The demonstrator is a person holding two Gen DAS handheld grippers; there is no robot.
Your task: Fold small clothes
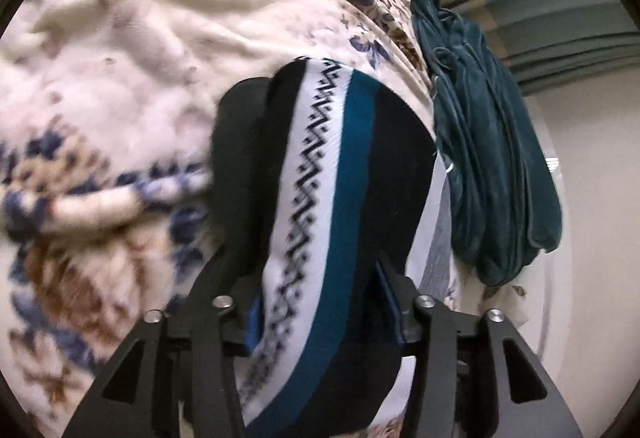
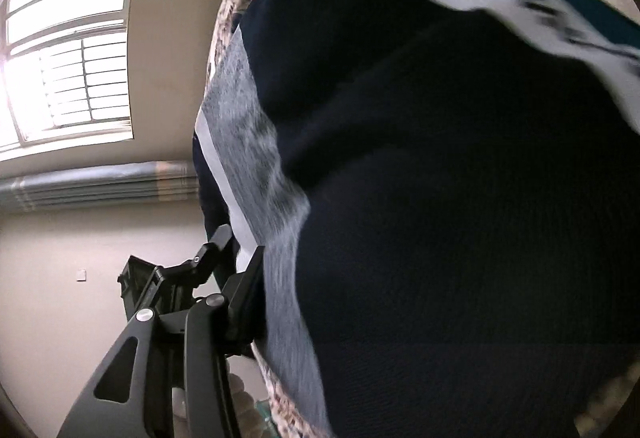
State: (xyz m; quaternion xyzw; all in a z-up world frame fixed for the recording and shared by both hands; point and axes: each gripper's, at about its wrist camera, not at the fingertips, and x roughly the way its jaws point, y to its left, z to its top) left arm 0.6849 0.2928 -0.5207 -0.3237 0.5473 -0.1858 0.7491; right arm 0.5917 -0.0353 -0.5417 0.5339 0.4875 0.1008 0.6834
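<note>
Both the left tongs and right tongs pinch the striped knit garment tight; the grips look shallow, so it may slip onto the floral blanket beyond.

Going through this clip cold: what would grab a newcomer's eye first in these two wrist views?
The dark knit garment with its white zigzag band and teal stripe fills the middle of the left wrist view, draped between the left gripper fingers. Behind it spreads a cream floral blanket, with a teal velvet cloth bunched at its right edge. In the right wrist view the same garment blocks most of the frame, and a bright barred window glares at upper left.
</note>
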